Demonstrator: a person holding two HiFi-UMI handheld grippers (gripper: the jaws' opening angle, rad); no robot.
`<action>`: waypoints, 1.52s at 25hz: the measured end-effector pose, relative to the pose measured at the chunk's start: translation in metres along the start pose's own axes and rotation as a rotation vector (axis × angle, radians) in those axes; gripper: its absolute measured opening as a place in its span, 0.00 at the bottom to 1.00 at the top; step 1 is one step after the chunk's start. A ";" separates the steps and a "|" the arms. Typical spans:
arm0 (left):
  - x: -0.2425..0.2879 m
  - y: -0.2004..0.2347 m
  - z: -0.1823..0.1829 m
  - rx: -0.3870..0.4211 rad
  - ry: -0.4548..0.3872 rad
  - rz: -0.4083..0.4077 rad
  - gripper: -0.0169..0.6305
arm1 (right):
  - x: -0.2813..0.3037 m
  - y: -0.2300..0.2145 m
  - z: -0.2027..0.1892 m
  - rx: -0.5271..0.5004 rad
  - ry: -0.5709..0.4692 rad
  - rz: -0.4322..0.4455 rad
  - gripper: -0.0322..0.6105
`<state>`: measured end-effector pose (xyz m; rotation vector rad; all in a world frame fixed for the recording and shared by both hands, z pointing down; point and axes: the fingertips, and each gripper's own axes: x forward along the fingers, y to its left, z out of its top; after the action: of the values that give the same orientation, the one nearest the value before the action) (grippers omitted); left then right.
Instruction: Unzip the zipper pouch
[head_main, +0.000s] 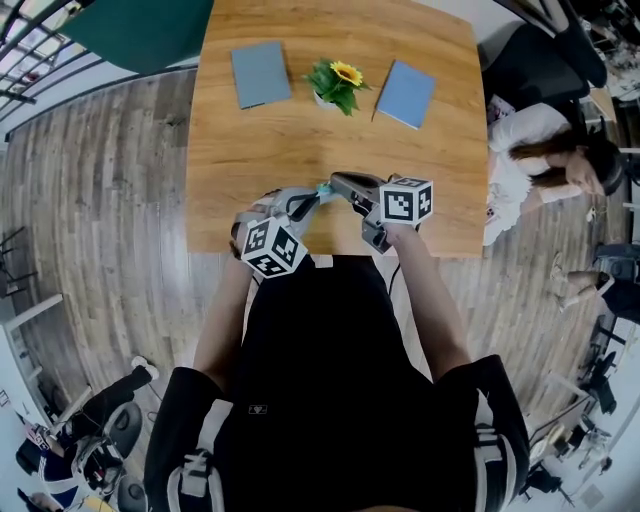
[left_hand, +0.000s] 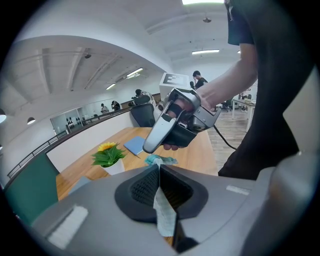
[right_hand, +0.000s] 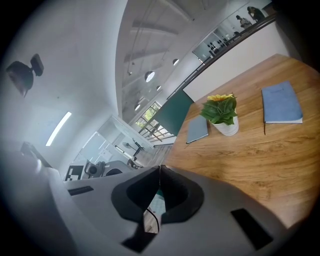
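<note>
Pale fabric of the zipper pouch (left_hand: 163, 212) is sitting clamped in the left hand-held gripper (left_hand: 159, 170). Its jaws are pressing almost fully together, with only the thin cloth between the pads. A teal-printed bit of the pouch is poking out past the tips.

I'm reading the right hand-held gripper (right_hand: 159, 172) the same way: its jaws are pinching near-shut on a small pale-and-teal piece of the pouch. A thin dark cord (right_hand: 154, 223) is looping just below its pads. I can't tell whether that's the zip pull, or how far the zip is open.

From the head view, both are meeting tip to tip, left one coming in from the left and right one from the right, with the pouch bunching between the tips. It's hanging over the near part of the wooden worktop (head_main: 440, 130), close to the front edge. I can't tell if it's touching the wood.

Further out, a sunflower plant (head_main: 335, 85) in a white pot is standing upright mid-worktop. A grey-blue notebook (head_main: 260, 73) is lying flat to its left and a blue notebook (head_main: 405, 93) to its right, both clear of the pot.

Past the worktop's right edge, a person (head_main: 545, 150) is sitting over the plank floor (head_main: 110, 200).
</note>
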<state>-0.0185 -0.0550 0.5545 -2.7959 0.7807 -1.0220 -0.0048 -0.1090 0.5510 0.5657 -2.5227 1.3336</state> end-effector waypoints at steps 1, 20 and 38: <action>0.000 0.000 0.000 0.002 0.001 -0.001 0.04 | 0.000 -0.001 0.000 0.001 -0.004 -0.004 0.06; 0.000 -0.006 0.000 0.028 0.013 -0.023 0.04 | -0.005 -0.013 -0.008 0.020 -0.008 -0.043 0.06; -0.002 -0.011 -0.002 0.026 0.016 -0.022 0.04 | -0.011 -0.021 -0.016 -0.008 -0.012 -0.104 0.06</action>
<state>-0.0164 -0.0442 0.5575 -2.7840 0.7351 -1.0516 0.0145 -0.1035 0.5712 0.6958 -2.4703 1.2867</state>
